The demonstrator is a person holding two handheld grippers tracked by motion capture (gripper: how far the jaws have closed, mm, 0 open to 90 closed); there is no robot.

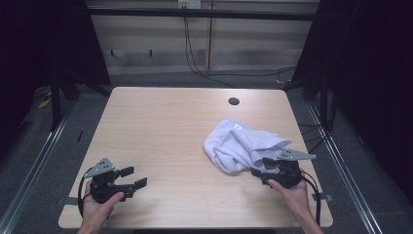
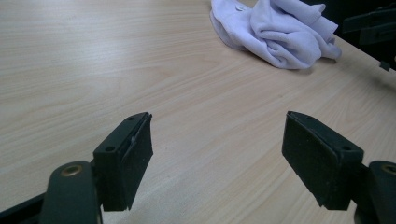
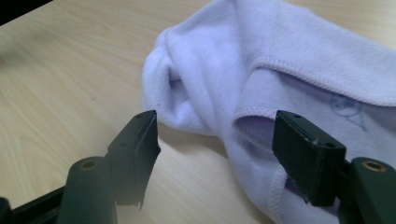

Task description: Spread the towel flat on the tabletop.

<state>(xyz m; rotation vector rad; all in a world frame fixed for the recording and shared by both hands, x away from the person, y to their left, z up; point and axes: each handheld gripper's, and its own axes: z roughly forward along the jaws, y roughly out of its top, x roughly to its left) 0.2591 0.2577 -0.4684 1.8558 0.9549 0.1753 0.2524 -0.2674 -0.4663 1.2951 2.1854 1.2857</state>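
Right gripper (image 3: 215, 140) closest to lens, jaws spread wide, nothing pinched yet, hem of towel (image 3: 289, 79) sitting right between them. Towel is pale lavender, crumpled in heap on right half of desk (image 1: 160, 126). Left gripper (image 1: 127, 181) way off at near-left corner, jaws also released, bare wood between. Small round hole (image 1: 234, 101) near far edge.
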